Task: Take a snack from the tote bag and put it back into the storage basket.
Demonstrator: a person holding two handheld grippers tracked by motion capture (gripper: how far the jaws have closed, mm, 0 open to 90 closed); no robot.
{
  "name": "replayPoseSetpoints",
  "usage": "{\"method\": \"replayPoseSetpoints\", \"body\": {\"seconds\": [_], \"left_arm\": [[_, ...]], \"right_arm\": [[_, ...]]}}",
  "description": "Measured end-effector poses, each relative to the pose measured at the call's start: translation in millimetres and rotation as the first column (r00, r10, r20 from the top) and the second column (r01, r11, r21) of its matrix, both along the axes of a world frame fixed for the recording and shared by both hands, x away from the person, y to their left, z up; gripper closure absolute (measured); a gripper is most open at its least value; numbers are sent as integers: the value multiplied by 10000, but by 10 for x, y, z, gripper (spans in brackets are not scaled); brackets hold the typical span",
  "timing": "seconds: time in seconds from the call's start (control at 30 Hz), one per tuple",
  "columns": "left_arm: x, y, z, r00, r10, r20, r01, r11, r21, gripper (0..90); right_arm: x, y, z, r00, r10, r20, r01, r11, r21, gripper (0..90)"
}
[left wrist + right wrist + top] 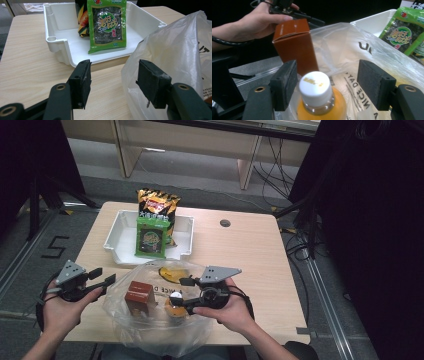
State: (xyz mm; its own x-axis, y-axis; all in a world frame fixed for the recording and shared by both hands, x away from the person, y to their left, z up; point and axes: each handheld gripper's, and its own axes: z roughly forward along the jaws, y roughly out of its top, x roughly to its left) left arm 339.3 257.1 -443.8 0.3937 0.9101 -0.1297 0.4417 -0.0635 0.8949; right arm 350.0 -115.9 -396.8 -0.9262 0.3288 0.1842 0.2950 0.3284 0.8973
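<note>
A clear plastic bag [150, 330] lies open at the table's front edge. Inside it a brown box [140, 296] stands upright next to an orange drink bottle [173, 309] with a white cap. My right gripper [181, 293] reaches into the bag from the right. In the right gripper view its jaws [328, 76] stand open either side of the cap [315, 85]; the left pad is close to it and the right pad well clear. My left gripper [102, 276] is open at the bag's left rim, the film [180, 45] lying against its right jaw.
A white tray [117, 237] sits at the back of the table with a green seaweed packet [151, 236] leaning on a black and yellow chip bag [157, 202]. A round cable hole [225, 223] lies right of the tray. Bare wood spreads to the right.
</note>
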Motion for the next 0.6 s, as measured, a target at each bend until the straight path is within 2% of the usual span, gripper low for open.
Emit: {"method": "replayPoseSetpoints", "body": {"seconds": [0.17, 0.2, 0.23, 0.27, 0.3, 0.33, 0.37, 0.43, 0.5, 0.6], "left_arm": [[-2, -4, -3, 10000, 11, 13, -11, 10000, -21, 439], [-1, -3, -5, 10000, -24, 47, 24, 10000, -49, 439], [-2, -3, -5, 10000, -22, 55, 22, 10000, -43, 439], [-2, -3, -5, 10000, -24, 61, 24, 10000, -37, 439], [-2, -3, -5, 10000, -24, 61, 24, 10000, -37, 439], [-1, -3, -6, 10000, -30, 67, 31, 10000, -47, 439], [-1, -4, -7, 10000, -28, 59, 29, 10000, -46, 439], [-3, -4, -8, 10000, -19, 63, 19, 10000, -52, 440], [-3, -4, -9, 10000, -31, 67, 31, 10000, -56, 440], [-7, -5, -9, 10000, -30, 57, 31, 10000, -37, 440]], "right_arm": [[-9, 51, -52, 9988, 155, 463, -154, 9999, -15, 346], [-16, 53, -60, 9992, 252, 304, -248, 9996, -129, 350], [-50, 66, -70, 9997, 171, -149, -173, 9997, -155, 354], [-32, 66, -78, 9994, 230, 239, -224, 9994, -280, 356], [-52, 90, -96, 9997, 155, 164, -152, 9997, -165, 361], [-38, 84, -98, 9990, 344, 279, -335, 9990, -296, 364], [-28, 95, -118, 9985, 277, 466, -267, 9994, -233, 367], [-35, 86, -128, 9994, 292, 180, -284, 9987, -424, 368], [-47, 100, -146, 9996, 238, 179, -233, 9994, -271, 368], [-34, 77, -196, 9996, 276, 54, -273, 9984, -492, 357]]}}
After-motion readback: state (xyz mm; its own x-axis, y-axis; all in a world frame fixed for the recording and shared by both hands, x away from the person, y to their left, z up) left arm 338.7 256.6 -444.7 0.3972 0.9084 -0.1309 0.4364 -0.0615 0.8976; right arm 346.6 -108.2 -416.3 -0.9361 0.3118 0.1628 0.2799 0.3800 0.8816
